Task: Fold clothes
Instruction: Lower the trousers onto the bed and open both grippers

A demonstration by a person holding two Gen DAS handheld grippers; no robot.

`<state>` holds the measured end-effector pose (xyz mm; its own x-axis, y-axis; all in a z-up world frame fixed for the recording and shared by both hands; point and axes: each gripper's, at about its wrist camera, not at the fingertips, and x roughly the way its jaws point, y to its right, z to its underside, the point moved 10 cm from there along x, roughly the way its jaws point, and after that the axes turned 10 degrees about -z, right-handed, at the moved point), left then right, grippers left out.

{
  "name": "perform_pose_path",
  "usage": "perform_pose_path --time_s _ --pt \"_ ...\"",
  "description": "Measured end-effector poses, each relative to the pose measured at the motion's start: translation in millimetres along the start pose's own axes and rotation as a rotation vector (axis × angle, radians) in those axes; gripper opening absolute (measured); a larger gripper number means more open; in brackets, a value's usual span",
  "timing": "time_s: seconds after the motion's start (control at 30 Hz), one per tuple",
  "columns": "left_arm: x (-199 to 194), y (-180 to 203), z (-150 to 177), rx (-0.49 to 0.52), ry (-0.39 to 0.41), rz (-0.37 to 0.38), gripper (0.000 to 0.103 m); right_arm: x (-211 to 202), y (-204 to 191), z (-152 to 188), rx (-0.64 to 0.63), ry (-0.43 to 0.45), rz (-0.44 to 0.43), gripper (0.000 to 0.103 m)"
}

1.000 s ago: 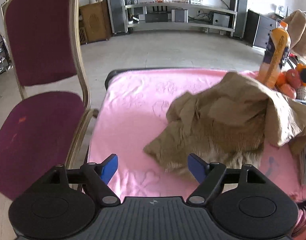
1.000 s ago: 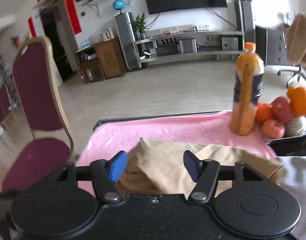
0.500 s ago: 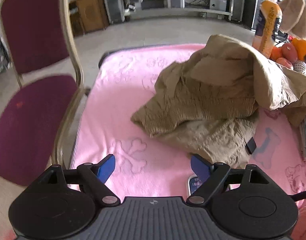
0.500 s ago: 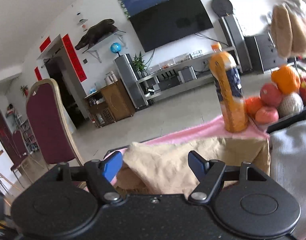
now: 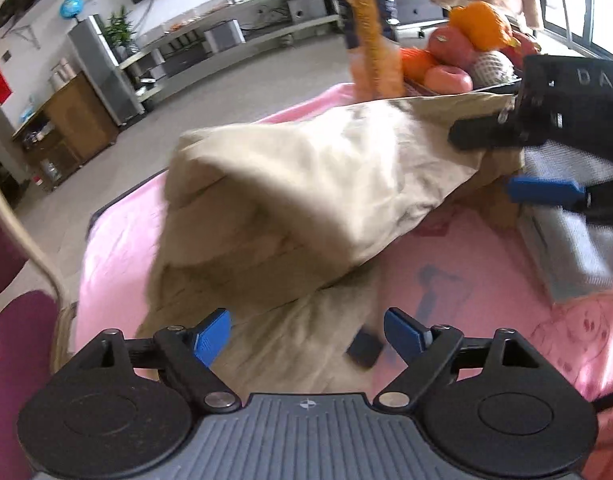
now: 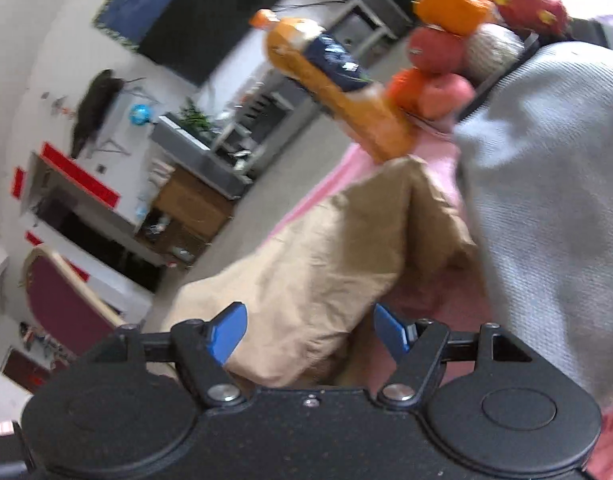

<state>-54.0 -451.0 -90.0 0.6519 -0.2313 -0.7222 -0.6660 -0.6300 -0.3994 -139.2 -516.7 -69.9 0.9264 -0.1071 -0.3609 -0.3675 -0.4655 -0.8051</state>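
Tan garment (image 5: 306, 184) lifted higher; both grippers (image 5: 306, 334) (image 6: 308, 330) released; grey cloth (image 6: 546, 200) clearer in R view.

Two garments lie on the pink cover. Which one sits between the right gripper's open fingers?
The tan garment, crumpled and partly lifted, sits between the right gripper's spread blue fingers. The grey knitted garment lies off to its right, outside them.

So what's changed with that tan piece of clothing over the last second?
The tan garment has bunched into a taller heap on the pink blanket, closer to the left gripper. The right gripper has tilted sideways, its open fingers around one edge. Both grippers stay open; the orange bottle and fruit haven't moved.
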Motion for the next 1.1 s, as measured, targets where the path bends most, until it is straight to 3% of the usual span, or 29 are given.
perform_pose_path --time_s 0.1,0.23,0.3,0.37,0.5,0.63,0.7,0.93,1.1 --pt "16 17 -16 0.044 -0.022 -0.035 0.086 -5 13 -4 0.076 0.023 -0.001 0.070" --pt "27 12 -41 0.068 0.005 -0.111 0.079 -9 20 -6 0.114 0.027 -0.010 0.071" --pt "31 -3 -59 0.071 0.028 -0.169 0.072 -11 20 -6 0.107 0.024 -0.010 0.071" --pt "40 -27 -80 0.063 0.050 -0.282 0.071 -12 20 -6 0.100 0.023 -0.010 0.071" --pt "75 -78 -101 -0.033 -0.051 -0.395 0.071 -8 20 -6 0.075 0.016 0.006 0.072" --pt "68 -96 -91 -0.093 -0.068 -0.330 0.074 -7 16 -4 0.045 0.004 0.009 0.072" --pt "51 -94 -77 -0.063 -0.051 -0.263 0.079 -8 15 -4 0.044 0.001 -0.002 0.074" --pt "-2 -68 -22 0.027 -0.044 0.003 0.079 -6 8 10 0.082 -0.080 -0.068 0.077" --pt "4 -55 -13 0.019 -0.091 0.049 0.065 4 17 29 0.139 -0.155 -0.013 0.077"
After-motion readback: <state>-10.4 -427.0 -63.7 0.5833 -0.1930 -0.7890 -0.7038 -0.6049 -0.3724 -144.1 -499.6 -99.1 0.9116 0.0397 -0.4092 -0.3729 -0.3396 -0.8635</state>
